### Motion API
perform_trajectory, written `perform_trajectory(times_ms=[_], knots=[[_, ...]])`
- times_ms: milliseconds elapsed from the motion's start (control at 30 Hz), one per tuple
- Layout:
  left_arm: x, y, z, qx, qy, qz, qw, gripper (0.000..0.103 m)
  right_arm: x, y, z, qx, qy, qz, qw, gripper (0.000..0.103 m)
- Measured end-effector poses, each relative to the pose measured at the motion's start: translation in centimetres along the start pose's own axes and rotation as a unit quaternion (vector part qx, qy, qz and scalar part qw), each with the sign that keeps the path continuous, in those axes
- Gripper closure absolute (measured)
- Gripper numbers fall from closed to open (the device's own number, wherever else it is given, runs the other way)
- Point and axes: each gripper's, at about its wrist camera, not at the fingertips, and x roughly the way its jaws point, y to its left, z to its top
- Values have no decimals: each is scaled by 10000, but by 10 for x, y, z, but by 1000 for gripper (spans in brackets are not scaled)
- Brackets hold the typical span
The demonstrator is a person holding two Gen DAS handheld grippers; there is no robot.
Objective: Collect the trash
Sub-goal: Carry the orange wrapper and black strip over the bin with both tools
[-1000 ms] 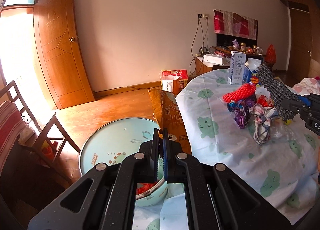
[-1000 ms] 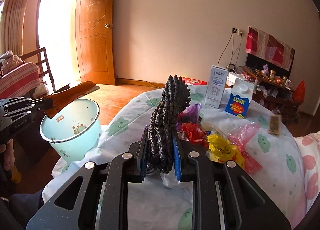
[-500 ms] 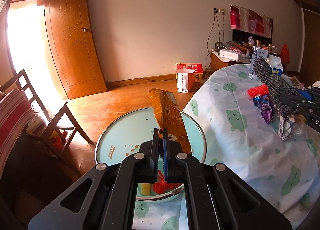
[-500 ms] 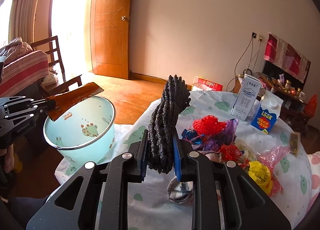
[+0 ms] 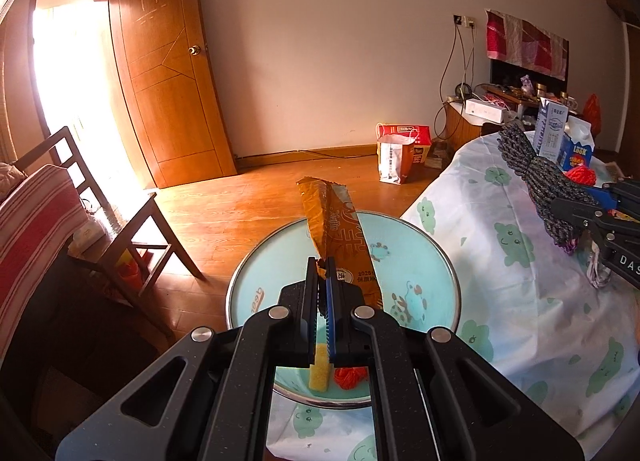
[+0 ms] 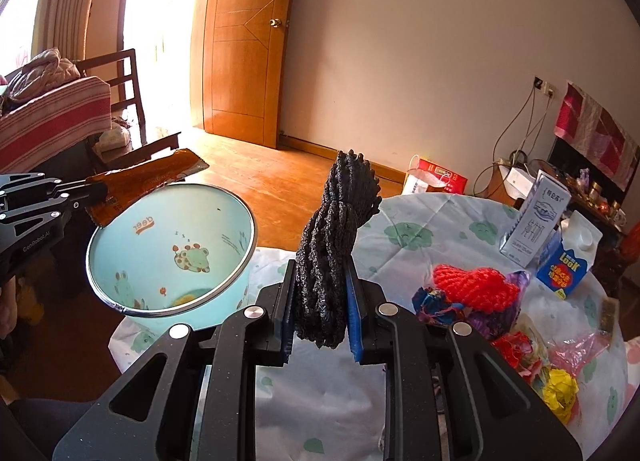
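Note:
My left gripper (image 5: 322, 273) is shut on an orange snack wrapper (image 5: 336, 229) and holds it over the mouth of a light blue bin (image 5: 400, 221) with cartoon animals. A yellow piece (image 5: 319, 375) and red trash (image 5: 350, 376) lie in the bin. My right gripper (image 6: 320, 293) is shut on a dark grey bundle of braided rope (image 6: 332, 241), upright above the table, right of the bin (image 6: 224, 289). The wrapper (image 6: 148, 183) and left gripper (image 6: 86, 191) show at the left of the right wrist view.
A round table (image 6: 400, 237) with a frog-print cloth holds a red yarn ball (image 6: 476, 285), crumpled wrappers (image 6: 516, 345), a yellow wad (image 6: 560, 389) and two cartons (image 6: 536, 221). A wooden chair (image 5: 132, 229) stands left of the bin. Paper bags (image 5: 396, 157) stand on the floor.
Both grippers have swung left toward the bin. The wrapper now hangs over the bin's mouth, and the rope bundle has come closer to the bin. Both grips are unchanged.

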Motion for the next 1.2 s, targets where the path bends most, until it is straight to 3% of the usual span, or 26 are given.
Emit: perform_trajectory(times_ms=[1200], knots=[[12, 34, -1, -260, 171, 343, 9989, 100, 40, 55, 20, -614, 103, 448, 9971, 81]])
